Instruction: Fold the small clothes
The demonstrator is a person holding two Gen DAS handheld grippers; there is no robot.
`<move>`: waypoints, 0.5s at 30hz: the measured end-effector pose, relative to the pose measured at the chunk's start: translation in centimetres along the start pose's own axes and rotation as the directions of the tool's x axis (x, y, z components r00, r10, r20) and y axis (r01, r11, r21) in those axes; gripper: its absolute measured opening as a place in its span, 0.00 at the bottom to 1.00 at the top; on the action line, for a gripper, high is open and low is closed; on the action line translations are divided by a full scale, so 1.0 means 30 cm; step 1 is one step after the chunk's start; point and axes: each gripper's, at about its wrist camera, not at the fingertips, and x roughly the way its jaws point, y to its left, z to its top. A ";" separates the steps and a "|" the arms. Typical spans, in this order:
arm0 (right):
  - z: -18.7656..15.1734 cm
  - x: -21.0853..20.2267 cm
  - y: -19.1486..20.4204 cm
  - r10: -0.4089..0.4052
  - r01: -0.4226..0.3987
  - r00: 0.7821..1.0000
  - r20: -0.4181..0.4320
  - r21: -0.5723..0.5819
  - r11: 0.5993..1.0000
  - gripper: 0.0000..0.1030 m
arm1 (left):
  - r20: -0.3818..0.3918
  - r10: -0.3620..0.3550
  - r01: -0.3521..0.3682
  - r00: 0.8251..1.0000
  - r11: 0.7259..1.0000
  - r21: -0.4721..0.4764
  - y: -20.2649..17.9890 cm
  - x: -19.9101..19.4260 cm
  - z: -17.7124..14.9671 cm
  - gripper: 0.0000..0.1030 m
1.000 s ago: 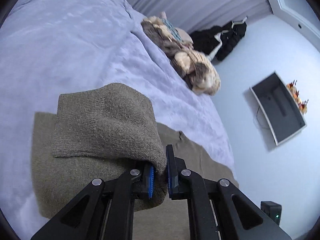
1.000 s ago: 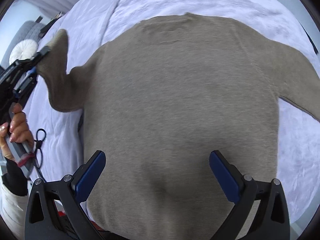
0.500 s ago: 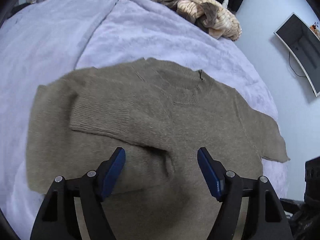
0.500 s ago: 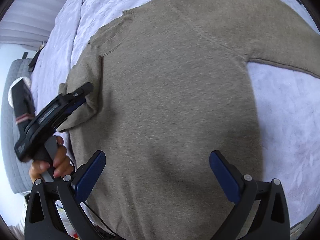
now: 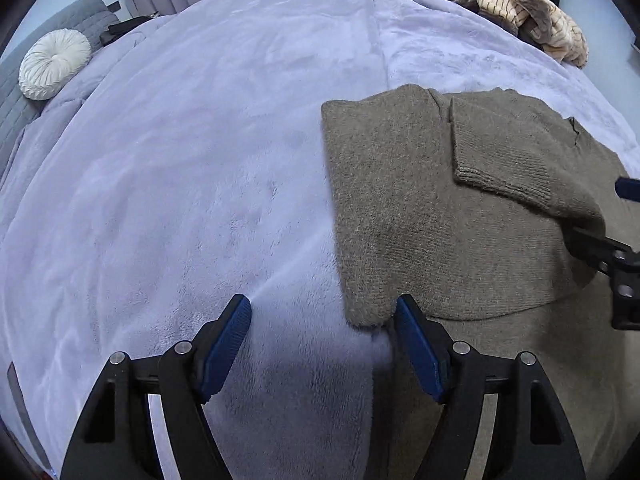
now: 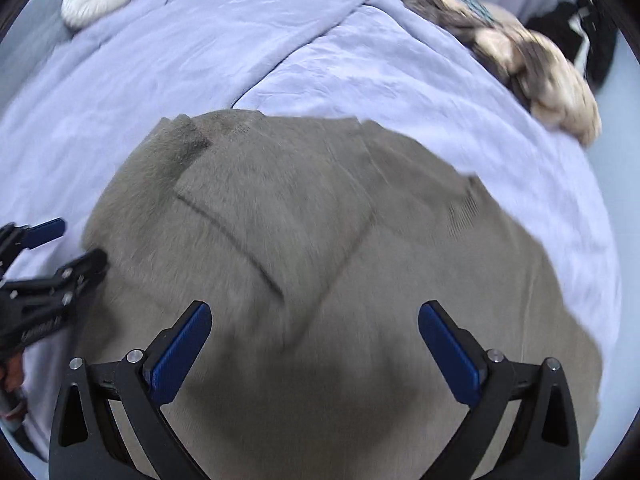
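Lavender bed (image 5: pixel 200 200) carries the olive sweater (image 5: pixel 420 220), spread near its front edge. One sleeve (image 5: pixel 516 160) folded in across the body; other side apparently left, body folds too. Left gripper (image 5: pixel 322 350), jaws apart, at the sweater's corner; right gripper (image 6: pixel 314 346) apart above it, empty. No containers in view.
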 end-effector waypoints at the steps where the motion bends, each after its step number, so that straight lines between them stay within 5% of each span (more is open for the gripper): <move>1: 0.019 0.045 0.019 -0.051 0.051 0.999 -0.013 -0.028 0.998 0.99 | 0.018 0.019 -0.019 1.000 1.000 0.010 -0.011 0.006 0.002 0.81; 3: 0.052 0.124 0.033 -0.125 0.123 0.991 -0.037 -0.061 0.991 0.78 | 0.048 0.046 -0.047 0.998 0.999 0.022 -0.025 0.008 -0.002 0.82; 4: 0.061 0.148 0.015 -0.110 0.107 0.993 -0.050 -0.049 0.993 0.35 | 0.046 0.048 -0.049 0.998 0.999 0.019 -0.028 0.007 0.001 0.82; 5: 0.061 0.145 -0.018 -0.024 0.024 0.998 -0.056 0.004 1.000 0.17 | 0.046 0.044 -0.044 0.998 0.999 0.008 -0.021 0.006 -0.001 0.82; 9: 0.012 0.054 -0.229 0.169 -0.192 0.981 0.096 0.316 0.929 0.17 | 0.027 -0.008 0.008 1.000 1.000 -0.027 -0.005 0.013 0.010 0.82; 12: -0.101 0.066 -0.401 0.277 -0.329 0.944 0.178 0.542 0.774 0.23 | 0.009 -0.025 0.025 1.000 0.999 -0.021 -0.007 0.018 0.020 0.82; 14: -0.200 0.110 -0.491 0.331 -0.377 0.921 0.205 0.681 0.627 0.63 | -0.005 -0.039 0.039 0.999 0.999 -0.020 -0.008 0.014 0.024 0.82; 15: -0.253 0.130 -0.534 0.348 -0.388 0.912 0.220 0.740 0.549 0.67 | -0.015 -0.052 0.052 0.999 0.998 -0.023 -0.003 0.007 0.027 0.82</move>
